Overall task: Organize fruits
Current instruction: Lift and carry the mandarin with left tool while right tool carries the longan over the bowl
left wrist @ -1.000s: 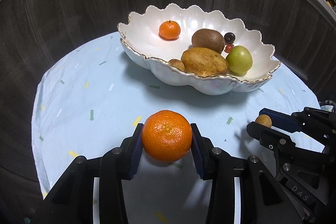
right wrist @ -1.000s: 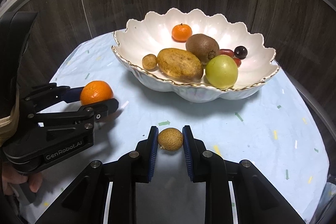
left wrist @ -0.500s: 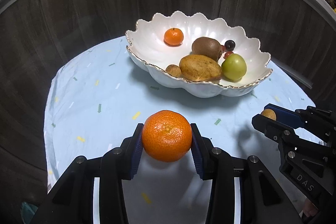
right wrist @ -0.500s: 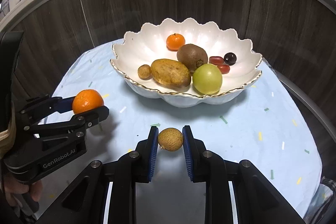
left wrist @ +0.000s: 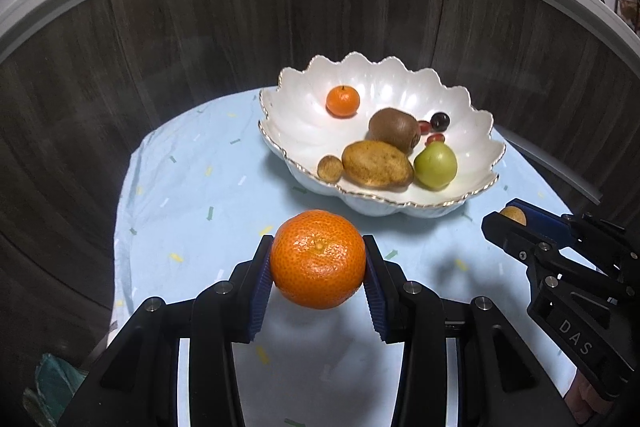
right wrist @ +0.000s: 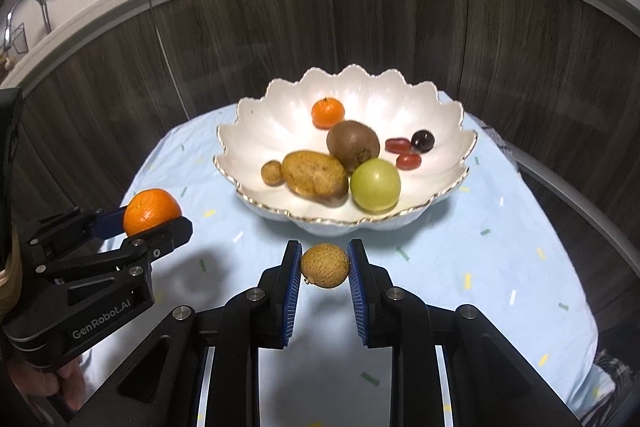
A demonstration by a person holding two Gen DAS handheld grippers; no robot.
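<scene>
mandarin (left wrist: 318,259) sits clamped in the left tongs (left wrist: 318,267), small brown fruit (right wrist: 325,265) pinched in the nearly shut right tongs (right wrist: 325,269). both fruits are now higher above the blue-clothed surface (right wrist: 500,247) than a second ago, grips unchanged, scalloped bowl (right wrist: 260,115) smaller in view. judgement: pickup done; carry to bowl follows.

The left gripper (left wrist: 319,261) points down at a slant, and its blue pads (left wrist: 259,283) press on both sides of a mandarin (left wrist: 319,259). The right gripper (right wrist: 324,267) is beside it at the same slant, closed on a small brown fruit (right wrist: 324,265). Both are above the table.
</scene>
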